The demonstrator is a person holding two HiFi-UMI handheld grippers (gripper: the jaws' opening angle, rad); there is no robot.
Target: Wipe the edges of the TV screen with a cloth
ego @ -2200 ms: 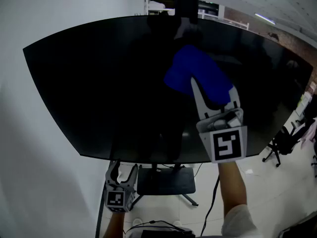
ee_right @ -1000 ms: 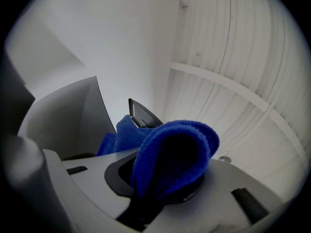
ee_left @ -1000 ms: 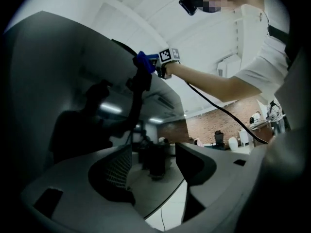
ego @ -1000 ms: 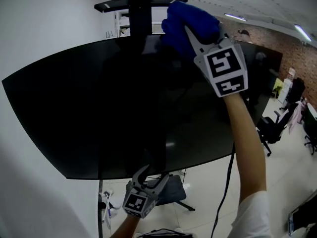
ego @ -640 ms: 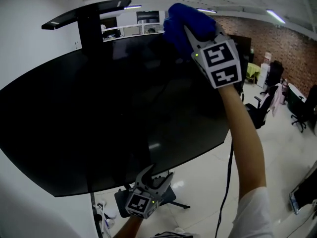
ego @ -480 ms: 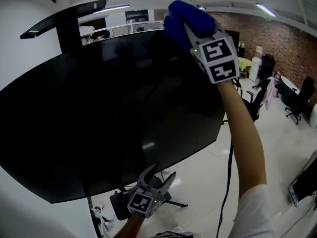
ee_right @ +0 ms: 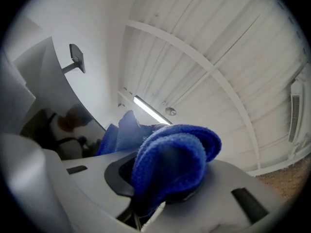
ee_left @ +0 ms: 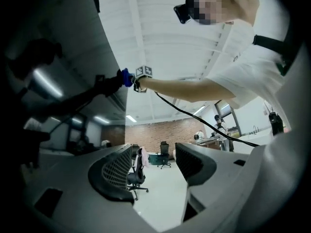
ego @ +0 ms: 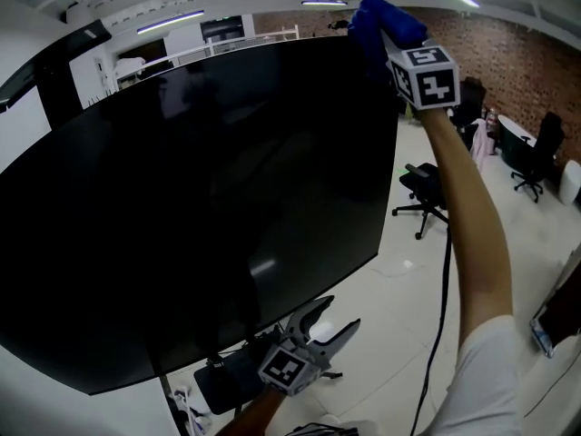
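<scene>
Blue cloth (ego: 377, 21): bunched at the top right corner of the TV screen (ego: 200, 198), clamped between right gripper (ee_right: 165, 183) jaws. Left gripper (ego: 322, 321): jaws apart, empty, below screen. Risk: cloth may overshoot the corner, letting bare jaw scrape the edge

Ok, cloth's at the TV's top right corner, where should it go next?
Probably slide it down the right edge. The right gripper is shut on the blue cloth, which sits at the top right corner of the TV screen, and that edge runs down from there.
</scene>
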